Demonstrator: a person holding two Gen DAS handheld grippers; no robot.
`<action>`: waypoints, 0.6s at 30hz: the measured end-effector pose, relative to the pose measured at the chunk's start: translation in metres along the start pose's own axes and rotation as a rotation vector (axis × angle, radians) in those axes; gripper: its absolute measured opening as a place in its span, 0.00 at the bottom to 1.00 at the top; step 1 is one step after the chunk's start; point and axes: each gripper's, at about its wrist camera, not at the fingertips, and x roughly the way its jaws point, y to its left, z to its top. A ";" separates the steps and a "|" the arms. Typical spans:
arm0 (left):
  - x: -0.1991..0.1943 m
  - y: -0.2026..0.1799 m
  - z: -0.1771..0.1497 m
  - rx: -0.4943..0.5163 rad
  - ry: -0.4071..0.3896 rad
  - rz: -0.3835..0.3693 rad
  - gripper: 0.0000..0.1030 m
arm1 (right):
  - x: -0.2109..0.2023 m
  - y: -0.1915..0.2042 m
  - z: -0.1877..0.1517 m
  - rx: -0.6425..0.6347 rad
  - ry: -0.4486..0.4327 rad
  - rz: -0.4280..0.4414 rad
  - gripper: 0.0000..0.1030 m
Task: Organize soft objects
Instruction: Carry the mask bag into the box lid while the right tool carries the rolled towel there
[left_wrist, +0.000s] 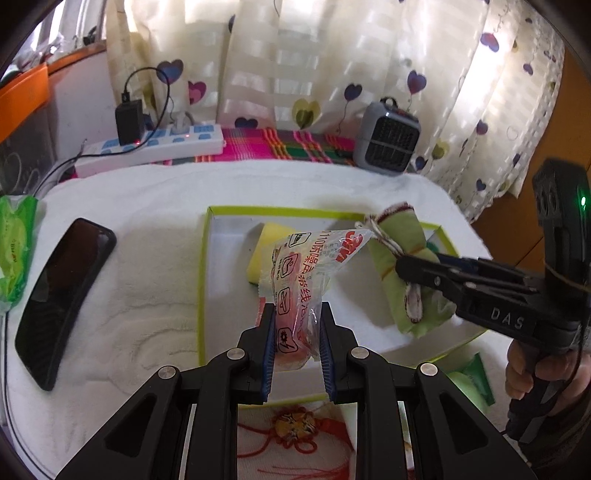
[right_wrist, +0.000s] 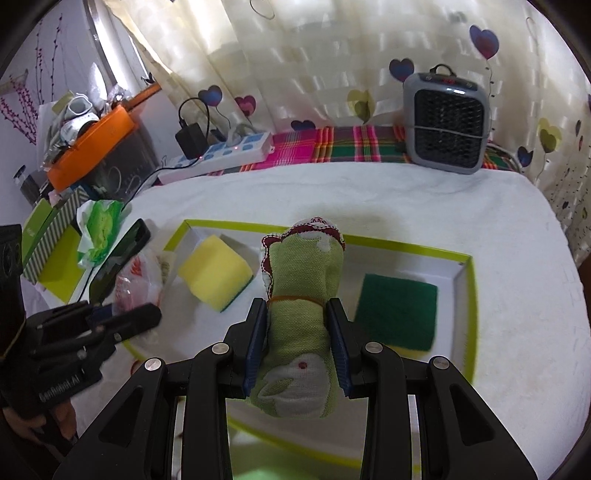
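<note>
Your left gripper is pinching a clear plastic packet with red print, held above the left part of the green-rimmed tray. Your right gripper is clamped on a rolled green sock over the tray's middle. Inside the tray lie a yellow sponge and a green scouring pad. A black phone rests on the white towel left of the tray.

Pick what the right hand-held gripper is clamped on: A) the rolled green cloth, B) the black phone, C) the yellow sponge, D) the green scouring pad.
A: the right hand-held gripper pinches the rolled green cloth between its pads, above the box.
</note>
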 end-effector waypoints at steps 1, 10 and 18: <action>0.003 -0.001 0.000 0.007 0.004 0.010 0.19 | 0.005 0.000 0.001 0.003 0.006 -0.002 0.34; 0.021 -0.001 -0.001 0.029 0.025 0.040 0.19 | 0.025 0.000 0.006 -0.001 0.031 -0.003 0.34; 0.019 0.000 -0.002 0.030 0.035 0.048 0.19 | 0.025 0.003 0.006 -0.007 0.032 0.007 0.34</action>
